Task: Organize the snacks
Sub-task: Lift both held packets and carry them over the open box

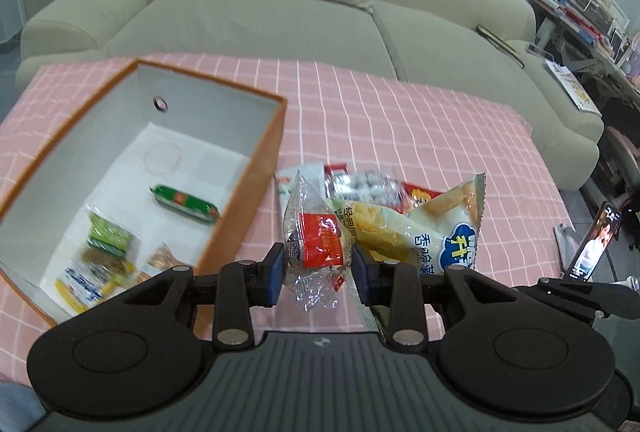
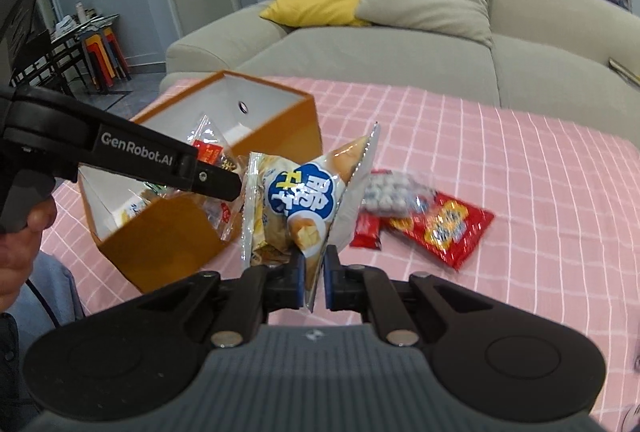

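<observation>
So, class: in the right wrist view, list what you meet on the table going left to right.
orange box → bread bag held in the right gripper → clear bag of pale round sweets → red snack packet

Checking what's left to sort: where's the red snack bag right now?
In the right wrist view the red snack bag lies flat on the pink checked cloth, right of the orange box, beside the pale-ball packet.

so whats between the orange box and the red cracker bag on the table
In the right wrist view, the white bread bag held up by the right gripper hangs between the orange box and red cracker bag.
</observation>
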The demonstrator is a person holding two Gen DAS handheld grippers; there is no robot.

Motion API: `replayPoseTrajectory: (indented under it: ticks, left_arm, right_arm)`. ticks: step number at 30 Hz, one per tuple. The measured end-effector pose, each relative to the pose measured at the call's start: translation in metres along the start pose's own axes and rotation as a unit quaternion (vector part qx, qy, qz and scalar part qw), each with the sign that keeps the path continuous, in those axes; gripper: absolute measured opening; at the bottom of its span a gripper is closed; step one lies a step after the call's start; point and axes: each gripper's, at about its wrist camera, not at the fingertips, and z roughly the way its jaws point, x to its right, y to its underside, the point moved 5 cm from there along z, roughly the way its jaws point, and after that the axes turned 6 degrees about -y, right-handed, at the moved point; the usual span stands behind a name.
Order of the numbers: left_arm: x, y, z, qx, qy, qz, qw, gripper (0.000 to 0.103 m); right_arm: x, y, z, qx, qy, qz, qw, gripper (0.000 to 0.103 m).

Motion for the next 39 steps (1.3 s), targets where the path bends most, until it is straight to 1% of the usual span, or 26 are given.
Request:
replayPoseTrajectory:
  ticks: [8,13,19,24,28,33,35,39]
  left_arm:
    - [-0.033,-0.023,-0.021,0.031,-0.009,-0.006,0.9994,0.039]
    - [-0.057,-0.039,-0.031,0.05,-0.024,-0.006,0.9984,0.039]
    - [-0.087,-0.055,-0.035,0.056,-0.046,0.0,0.9973,0.039]
    - [-0.112,-0.061,-0.023,0.038,-0.066,-0.002,0.9971,0.039]
    - [-0.129,-0.064,-0.008,0.013,-0.086,0.004,0.9962,0.039]
    - [-0.138,-0.064,0.017,-0.018,-0.11,0.028,0.9934,0.039]
    - [-0.139,-0.063,0.027,-0.03,-0.11,0.033,0.9929,0.039]
    - [-0.143,-0.059,0.046,-0.05,-0.109,0.044,0.9918,0.039]
  right_arm:
    - [-0.025,-0.034,0.0,0.017,-0.018,-0.038,0.999,0.004]
    - [-0.045,-0.057,0.007,0.024,-0.03,-0.066,0.997,0.004]
    - [-0.069,-0.084,0.025,0.024,-0.048,-0.085,0.995,0.004]
    - [-0.09,-0.1,0.053,-0.003,-0.059,-0.1,0.993,0.004]
    - [-0.109,-0.109,0.08,-0.027,-0.054,-0.137,0.989,0.004]
    - [-0.126,-0.112,0.117,-0.057,-0.032,-0.208,0.976,0.004]
    - [-0.129,-0.112,0.13,-0.074,-0.031,-0.231,0.97,0.004]
    - [-0.133,-0.109,0.153,-0.104,-0.034,-0.256,0.96,0.003]
